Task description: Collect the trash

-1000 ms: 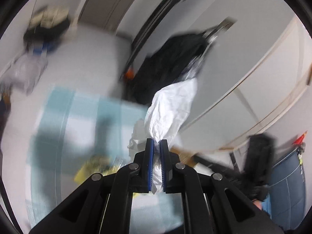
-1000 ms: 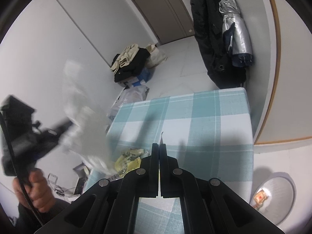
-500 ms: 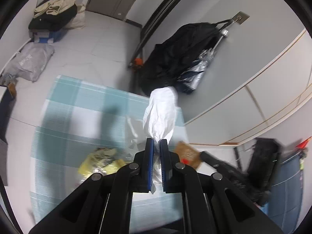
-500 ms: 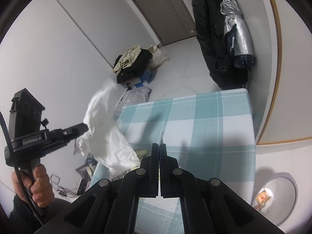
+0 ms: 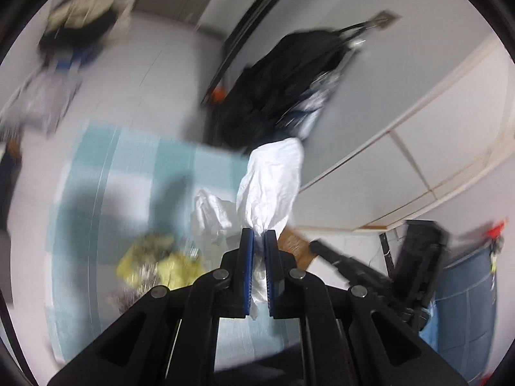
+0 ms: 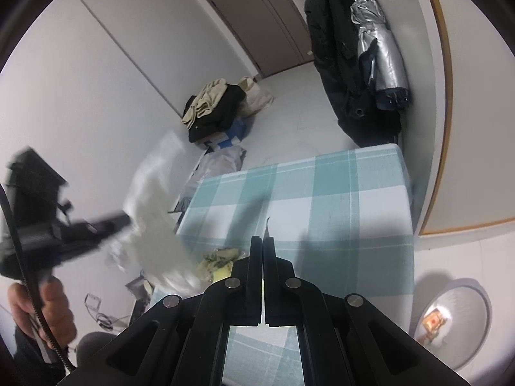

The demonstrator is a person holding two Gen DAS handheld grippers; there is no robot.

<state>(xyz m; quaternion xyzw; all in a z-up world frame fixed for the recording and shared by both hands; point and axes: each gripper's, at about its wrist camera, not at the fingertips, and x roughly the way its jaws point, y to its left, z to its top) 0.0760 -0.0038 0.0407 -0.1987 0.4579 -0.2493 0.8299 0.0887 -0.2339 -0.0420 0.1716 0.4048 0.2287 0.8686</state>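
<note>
My left gripper (image 5: pixel 259 231) is shut on the gathered neck of a white plastic bag (image 5: pixel 270 183), which stands up ahead of its blue pads (image 5: pixel 247 257). The right wrist view shows that gripper (image 6: pixel 106 225) and the bag (image 6: pixel 154 199) blurred at the left, held by a hand (image 6: pixel 42 308) beside the table. Crumpled yellow wrappers (image 5: pixel 161 263) (image 6: pixel 219 262) lie on the checked tablecloth (image 6: pixel 338 199), and a white crumpled lump (image 5: pixel 209 215) lies near them. My right gripper (image 6: pixel 263 239) hovers shut over the cloth. A thin pale sliver pokes past its tips, and I cannot tell what it is.
A black coat (image 6: pixel 341 64) and a silver folded umbrella (image 6: pixel 379 38) hang on the wall behind the table. Clothes and bags (image 6: pixel 215 109) are piled on the floor by the far wall. A round grey bin (image 6: pixel 457 318) with a packet inside stands right of the table.
The left gripper has risen a little with the white bag, which flaps and is blurred again. The right gripper has stayed still.
</note>
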